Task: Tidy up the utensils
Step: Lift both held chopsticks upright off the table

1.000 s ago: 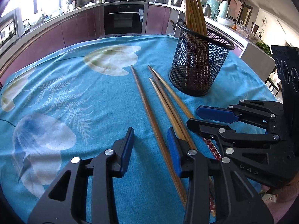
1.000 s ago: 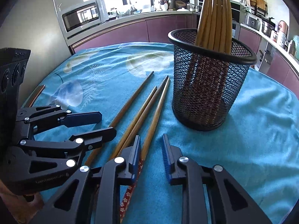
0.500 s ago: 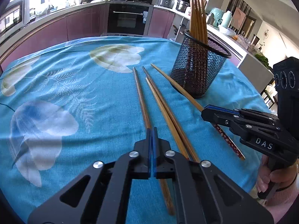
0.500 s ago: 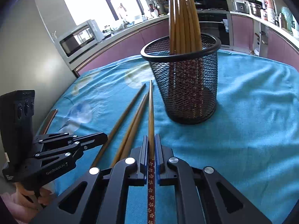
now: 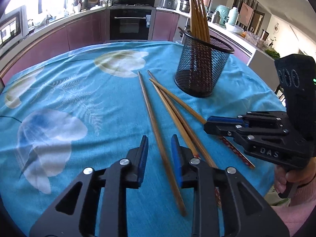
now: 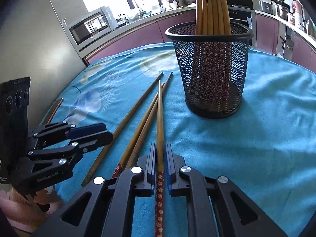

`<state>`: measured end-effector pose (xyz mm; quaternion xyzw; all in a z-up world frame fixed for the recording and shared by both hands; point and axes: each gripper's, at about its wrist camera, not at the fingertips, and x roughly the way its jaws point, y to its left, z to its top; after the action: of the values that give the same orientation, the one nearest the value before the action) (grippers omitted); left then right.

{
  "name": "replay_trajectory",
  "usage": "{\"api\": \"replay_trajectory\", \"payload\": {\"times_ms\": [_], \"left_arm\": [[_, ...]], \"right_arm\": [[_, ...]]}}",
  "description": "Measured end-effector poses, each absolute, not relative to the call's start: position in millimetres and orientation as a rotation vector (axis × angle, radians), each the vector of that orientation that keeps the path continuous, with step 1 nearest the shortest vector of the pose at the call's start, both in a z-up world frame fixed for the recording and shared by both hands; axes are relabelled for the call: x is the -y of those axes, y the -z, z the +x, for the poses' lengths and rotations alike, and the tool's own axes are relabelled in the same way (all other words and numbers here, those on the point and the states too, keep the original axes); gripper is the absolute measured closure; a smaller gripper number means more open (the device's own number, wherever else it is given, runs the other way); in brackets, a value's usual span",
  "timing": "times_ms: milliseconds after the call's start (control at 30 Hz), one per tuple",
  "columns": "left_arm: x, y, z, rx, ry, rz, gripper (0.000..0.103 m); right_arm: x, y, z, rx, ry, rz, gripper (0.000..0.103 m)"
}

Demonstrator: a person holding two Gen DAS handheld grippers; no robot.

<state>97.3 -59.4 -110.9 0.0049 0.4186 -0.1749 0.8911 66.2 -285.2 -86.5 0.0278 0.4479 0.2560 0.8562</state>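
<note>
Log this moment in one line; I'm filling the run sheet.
left gripper: open over chopstick | right gripper: shut on patterned chopstick | holder: upright, several chopsticks inside | cloth: three loose

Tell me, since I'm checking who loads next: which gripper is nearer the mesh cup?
Right. The right gripper, pinching a chopstick, faces the mesh cup just ahead; the left gripper sits farther back, astride another chopstick.
</note>
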Motion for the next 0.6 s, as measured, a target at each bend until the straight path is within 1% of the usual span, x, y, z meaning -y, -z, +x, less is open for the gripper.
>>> {"api": "replay_trajectory", "payload": {"times_ms": [233, 333, 400, 600], "left_arm": [[69, 117, 130, -0.902, 0.336, 0.043, 0.079], [71, 119, 136, -0.902, 0.326, 0.047, 0.092], [70, 119, 136, -0.904, 0.327, 0.032, 0.093], [63, 116, 120, -0.896, 0.342, -0.011, 0.095]], "right_arm": [[274, 88, 77, -0.931, -0.532, 0.009, 0.093], [272, 88, 80, -0.929, -0.533, 0.003, 0.093], [273, 88, 80, -0.928, -0.532, 0.006, 0.097], [284, 84, 75, -0.918, -0.548, 0.056, 0.097]]}}
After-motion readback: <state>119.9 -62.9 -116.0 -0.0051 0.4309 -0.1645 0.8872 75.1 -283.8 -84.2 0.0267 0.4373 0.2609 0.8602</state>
